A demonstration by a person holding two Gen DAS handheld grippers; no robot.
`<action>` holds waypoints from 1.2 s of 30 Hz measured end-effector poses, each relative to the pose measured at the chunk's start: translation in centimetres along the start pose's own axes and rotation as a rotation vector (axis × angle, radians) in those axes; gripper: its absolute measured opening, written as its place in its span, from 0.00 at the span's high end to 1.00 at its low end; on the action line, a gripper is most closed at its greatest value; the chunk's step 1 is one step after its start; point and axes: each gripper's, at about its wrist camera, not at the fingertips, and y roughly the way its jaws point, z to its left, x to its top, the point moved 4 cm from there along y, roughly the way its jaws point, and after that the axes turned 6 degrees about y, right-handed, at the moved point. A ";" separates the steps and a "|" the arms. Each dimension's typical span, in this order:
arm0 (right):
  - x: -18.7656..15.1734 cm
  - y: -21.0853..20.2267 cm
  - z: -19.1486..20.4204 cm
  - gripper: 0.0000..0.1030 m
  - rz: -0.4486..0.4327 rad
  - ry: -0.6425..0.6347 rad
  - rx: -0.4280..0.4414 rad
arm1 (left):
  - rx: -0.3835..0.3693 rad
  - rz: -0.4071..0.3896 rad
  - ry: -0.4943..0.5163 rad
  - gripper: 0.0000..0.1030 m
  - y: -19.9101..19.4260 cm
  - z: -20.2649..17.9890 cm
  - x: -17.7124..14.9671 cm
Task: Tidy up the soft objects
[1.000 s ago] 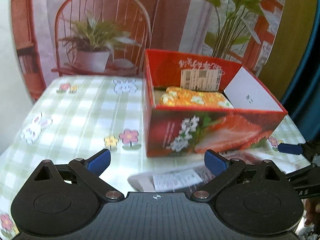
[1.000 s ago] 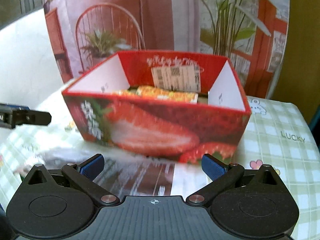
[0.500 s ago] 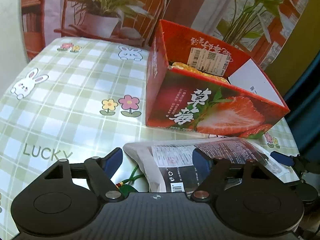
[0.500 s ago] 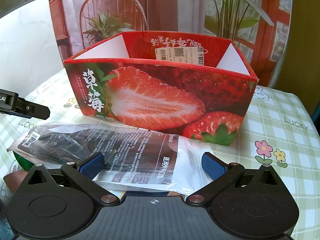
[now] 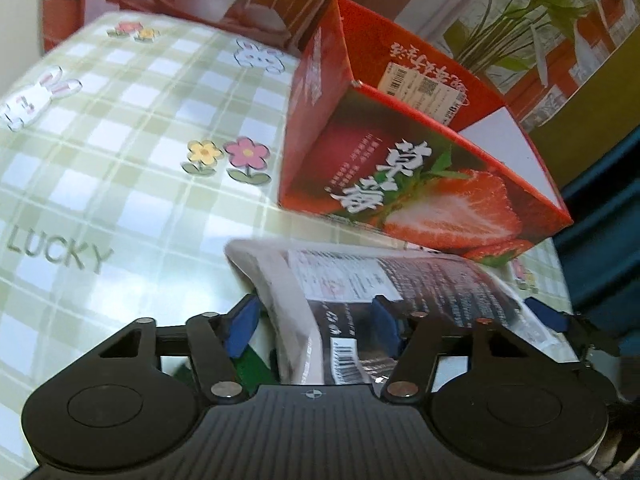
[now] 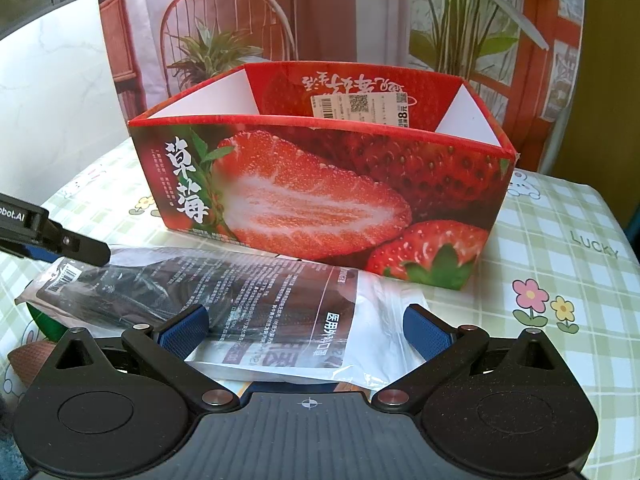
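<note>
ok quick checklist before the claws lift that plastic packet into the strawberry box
1. Left claw straddles packet end, jaws closing: ok.
2. Left pads pressing firmly on it: cannot tell.
3. Right claw gripping the other end: not ok, jaws open either side of it.
4. Strawberry box upright, top open: ok.
5. Room left inside box: cannot tell.
6. Green item under packet won't snag: cannot tell.

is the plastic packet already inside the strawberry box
No, the plastic packet lies flat on the checked tablecloth in front of the strawberry box.
</note>
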 end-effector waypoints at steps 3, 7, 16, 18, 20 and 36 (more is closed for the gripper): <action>0.0 0.0 0.0 0.00 0.000 0.000 0.001 | -0.033 0.008 -0.022 0.42 0.5 0.1 -0.4; 0.0 0.1 0.0 0.00 0.007 0.003 0.004 | -0.040 0.000 -0.029 0.48 0.7 0.1 -0.7; 1.7 -0.2 -1.6 0.01 0.035 0.044 0.029 | -0.053 -0.009 -0.049 0.52 0.6 0.7 -0.7; 2.0 -0.1 -2.5 0.01 0.038 0.071 0.019 | -0.050 -0.009 -0.044 0.52 0.7 0.7 -0.7; 2.3 0.1 -3.6 0.01 0.047 0.114 0.019 | -0.051 -0.010 -0.044 0.52 0.7 0.7 -0.7; 2.2 2.8 -7.4 0.21 0.136 0.335 0.136 | -0.046 -0.003 -0.019 0.52 1.4 0.1 -0.4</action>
